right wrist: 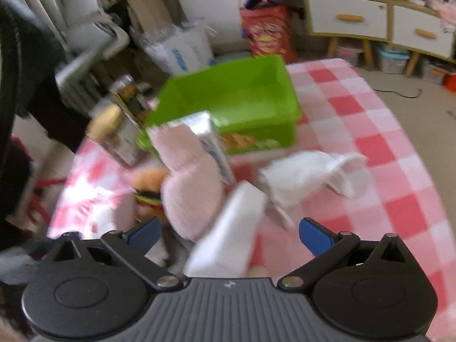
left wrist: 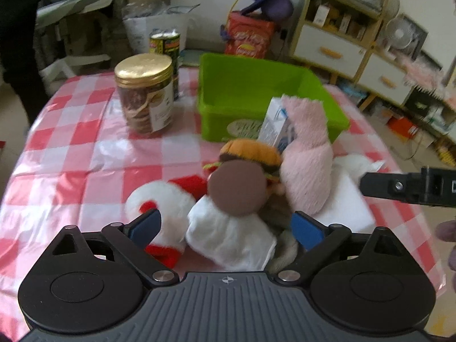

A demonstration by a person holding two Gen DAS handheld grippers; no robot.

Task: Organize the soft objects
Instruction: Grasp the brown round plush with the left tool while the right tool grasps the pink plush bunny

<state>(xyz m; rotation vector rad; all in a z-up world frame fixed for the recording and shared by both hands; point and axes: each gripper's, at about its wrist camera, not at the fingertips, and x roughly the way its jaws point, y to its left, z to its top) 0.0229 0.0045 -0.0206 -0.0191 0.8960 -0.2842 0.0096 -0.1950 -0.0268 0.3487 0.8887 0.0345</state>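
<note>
A pile of soft toys lies on the checked tablecloth [left wrist: 71, 156]: a doll in white [left wrist: 230, 233], a burger plush [left wrist: 250, 152], a pink plush [left wrist: 307, 171], a red-and-white plush [left wrist: 159, 199] and a white cloth [right wrist: 307, 176]. A green bin [left wrist: 250, 91] stands behind them, empty inside. My left gripper [left wrist: 226, 228] is open, its fingers either side of the doll. My right gripper [right wrist: 230, 233] is open over a white block [right wrist: 230, 228], next to the pink plush [right wrist: 191, 193]. The right gripper's finger also shows in the left wrist view [left wrist: 407, 189].
A gold-lidded cookie jar [left wrist: 145, 94] and a can [left wrist: 166, 47] stand left of the bin. A milk carton [left wrist: 278, 126] leans at the bin's front. A chair, bags and a shelf unit [left wrist: 342, 22] stand beyond the table.
</note>
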